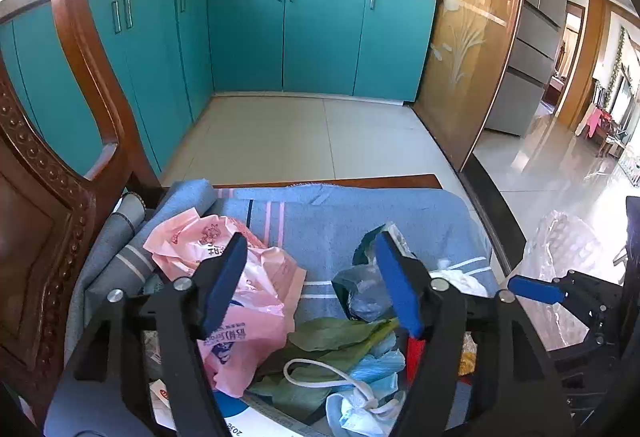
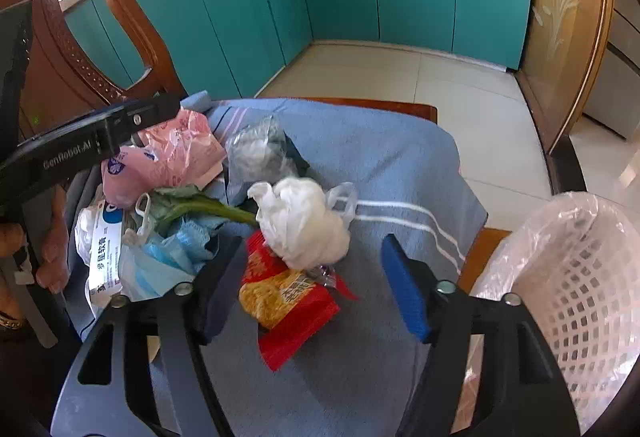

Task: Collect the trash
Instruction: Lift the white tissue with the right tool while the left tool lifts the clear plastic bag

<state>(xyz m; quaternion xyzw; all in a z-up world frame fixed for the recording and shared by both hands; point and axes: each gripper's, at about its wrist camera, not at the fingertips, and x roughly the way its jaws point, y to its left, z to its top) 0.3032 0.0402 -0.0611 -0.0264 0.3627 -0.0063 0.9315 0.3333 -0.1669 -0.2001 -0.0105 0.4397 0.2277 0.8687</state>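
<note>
Trash lies heaped on a blue striped cloth. In the left wrist view my left gripper hangs open over a crumpled pink plastic bag, a dark bag, green leaves and a blue face mask; its pads press on nothing. In the right wrist view my right gripper is open above a red and yellow snack wrapper, which lies between the fingers untouched. A white crumpled wad sits just beyond it. The same pink plastic bag lies at the left.
A white lattice bin lined with a clear bag stands at the right of the table. A carved wooden chair rises at the left. A hand holds the left tool. Teal kitchen cabinets and tiled floor lie beyond.
</note>
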